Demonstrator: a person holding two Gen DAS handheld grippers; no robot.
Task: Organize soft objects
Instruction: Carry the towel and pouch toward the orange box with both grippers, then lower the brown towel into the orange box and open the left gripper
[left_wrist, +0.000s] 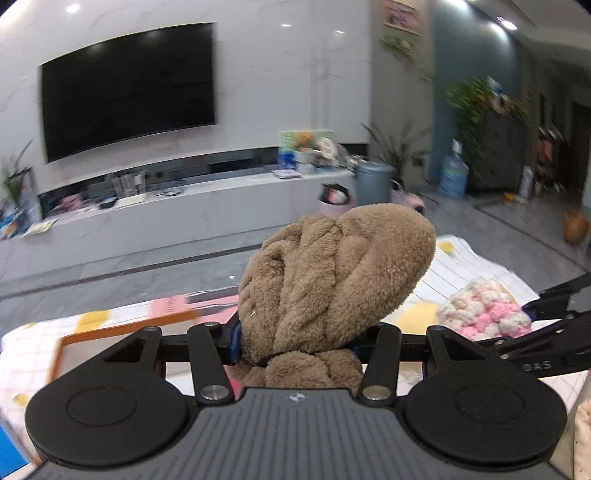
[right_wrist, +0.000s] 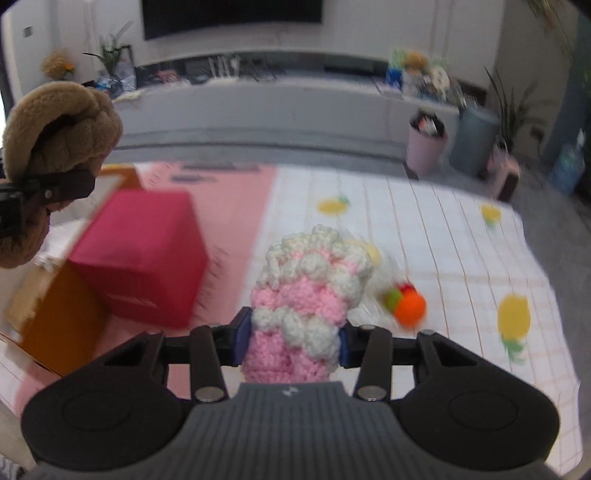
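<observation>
Brown plush fills the middle of the left wrist view: a fleecy brown soft toy (left_wrist: 332, 288), bunched into folds, is clamped between the pads of the left gripper (left_wrist: 295, 343) and held up above the table. The jaws stand partly closed, pressing into the plush at its narrow gathered part, while a rounded lobe bulges above them.

In the right wrist view, the right gripper (right_wrist: 291, 339) grips a pink and white crocheted piece (right_wrist: 306, 295) the same way, its blue pads squeezing the yarn from both sides, jaws partly closed. This piece too is in the air above a white checked tablecloth with yellow fruit prints (right_wrist: 424, 229).

Both things look light and very squashy. They should give under the pads rather than slip, and nothing about them seems fragile. A hold on the thick middle, as here, looks safer than on a loose edge, which could stretch or pull free.

On the table to the left sit a pink-red box (right_wrist: 147, 258) and an open orange-edged cardboard box (right_wrist: 62, 317), likely places for sorting.

What the toys depict cannot be told; each is crumpled and partly hidden behind its gripper body. A small orange, red and green thing (right_wrist: 406, 302) near the crochet is blurred, perhaps inside clear wrapping. The room behind is smeared by motion, and the orange box's inside is out of sight.
</observation>
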